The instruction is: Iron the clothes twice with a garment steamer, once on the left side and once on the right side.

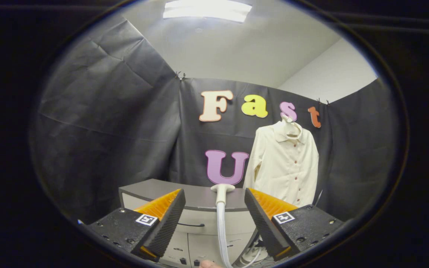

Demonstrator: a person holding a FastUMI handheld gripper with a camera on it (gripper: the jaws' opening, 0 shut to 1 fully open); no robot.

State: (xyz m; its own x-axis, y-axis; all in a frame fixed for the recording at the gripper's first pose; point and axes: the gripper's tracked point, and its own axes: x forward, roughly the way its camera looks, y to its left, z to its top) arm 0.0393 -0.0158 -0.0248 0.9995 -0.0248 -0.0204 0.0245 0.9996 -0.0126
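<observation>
Tool [214, 219] spread wide, ridged fingers [169, 216] gripping nothing. Between them rises the steamer's [222, 188] round white head on a braided white hose [221, 238], touching neither finger. Beyond sits a grey-topped table [199, 199] with drawers. At two o'clock, a cream buttoned shirt [283, 163] hangs against the black cloth wall [106, 123].

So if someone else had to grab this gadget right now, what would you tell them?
Gripper: fingers open, nothing pressed between them.
Steamer head stands upright in the gap between the fingers, its hose running down; neither finger touches it.
Shirt hangs on the black cloth wall, beyond the right finger, above the grey cabinet.
Done: nothing visible, steamer not gripped.
Left: close on the steamer, pass it over the shirt's left side, then the right.
</observation>
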